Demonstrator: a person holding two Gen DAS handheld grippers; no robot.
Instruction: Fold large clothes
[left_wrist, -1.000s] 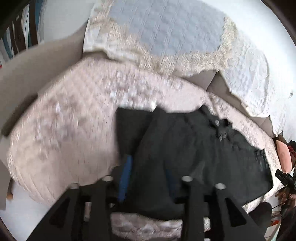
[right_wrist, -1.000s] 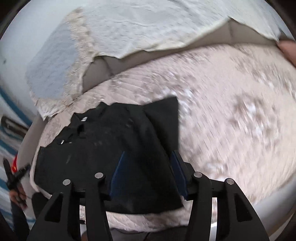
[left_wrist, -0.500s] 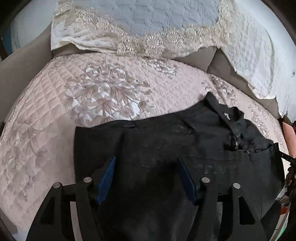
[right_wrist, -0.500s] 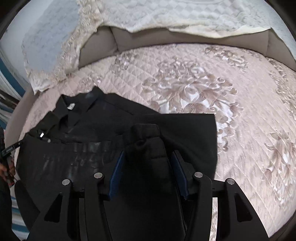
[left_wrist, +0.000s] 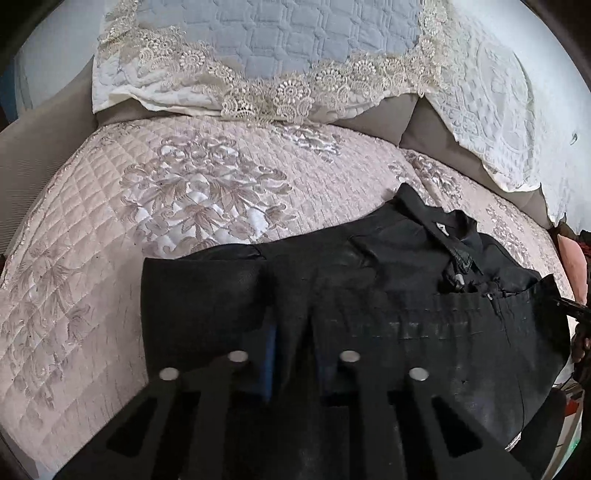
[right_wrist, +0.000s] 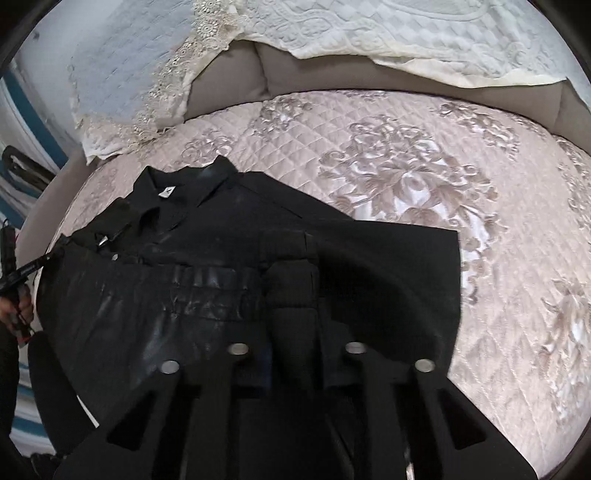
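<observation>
A large black garment (left_wrist: 388, 295) with a collar and a white neck label lies on the pink quilted seat; it also shows in the right wrist view (right_wrist: 221, 266). Its lower part is folded up over the body. My left gripper (left_wrist: 291, 332) is shut on a fold of the black cloth at the garment's left side. My right gripper (right_wrist: 291, 306) is shut on a thick ridge of the black cloth that runs up between its fingers. Both fingertip pairs are buried in the cloth.
The pink quilted cover (left_wrist: 147, 206) has bare room left of the garment, and right of it in the right wrist view (right_wrist: 498, 221). A blue quilted cloth with lace trim (left_wrist: 277, 44) and a white cloth (right_wrist: 406, 33) hang over the grey backrest (right_wrist: 229, 81).
Both grippers dropped toward the seat and laid the garment's lower part over its body. The left jaws, wide open half a second ago, have closed on the cloth. The right jaws also narrowed.
</observation>
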